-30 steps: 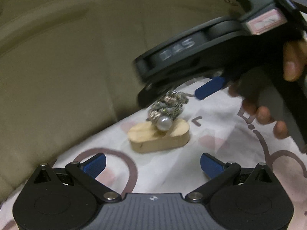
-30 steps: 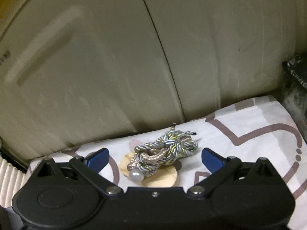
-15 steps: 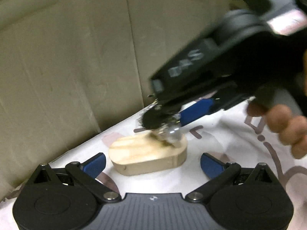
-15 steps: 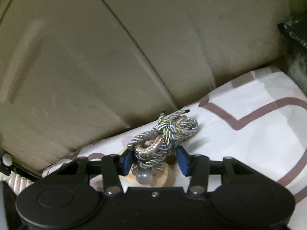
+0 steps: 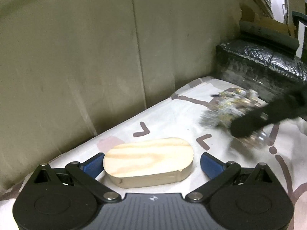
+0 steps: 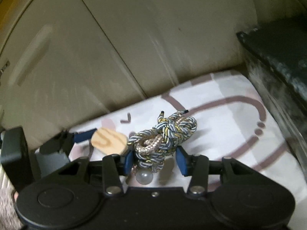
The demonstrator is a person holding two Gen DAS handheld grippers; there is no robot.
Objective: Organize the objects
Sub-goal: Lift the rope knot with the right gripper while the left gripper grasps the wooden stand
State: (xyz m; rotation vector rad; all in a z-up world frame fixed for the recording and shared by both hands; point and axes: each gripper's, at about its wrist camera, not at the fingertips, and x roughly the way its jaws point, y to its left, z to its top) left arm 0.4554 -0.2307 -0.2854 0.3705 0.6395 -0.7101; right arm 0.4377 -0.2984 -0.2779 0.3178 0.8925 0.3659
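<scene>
Right tongs: the jaws have just been closing and now stand clamped on the braided cord bundle, blue pads pressing its lower loops from both sides; the pearl-like bead hangs from the bundle just below the pads. A second ago the tongs were wide apart with the bundle lying on top of the wooden block; now the bundle is off the block and carried to the right, above the patterned sheet, blurred in the left wrist view. Left tongs: jaws apart, one blue pad at each end of the block, neither clearly pressing it; the block sits flat on the sheet, and it reads closer between the pads than it did a second ago. Judgement: the two things have been separated, so each can go to its own place; the block looks to be the left hand's next pick, not yet gripped. Count: tongs 2; wooden block 1; cord bundle 1; bead 1. Farther back: beige panelled wall along the sheet's far edge, and a dark crinkled-foil box at the far right, 1 of each.
</scene>
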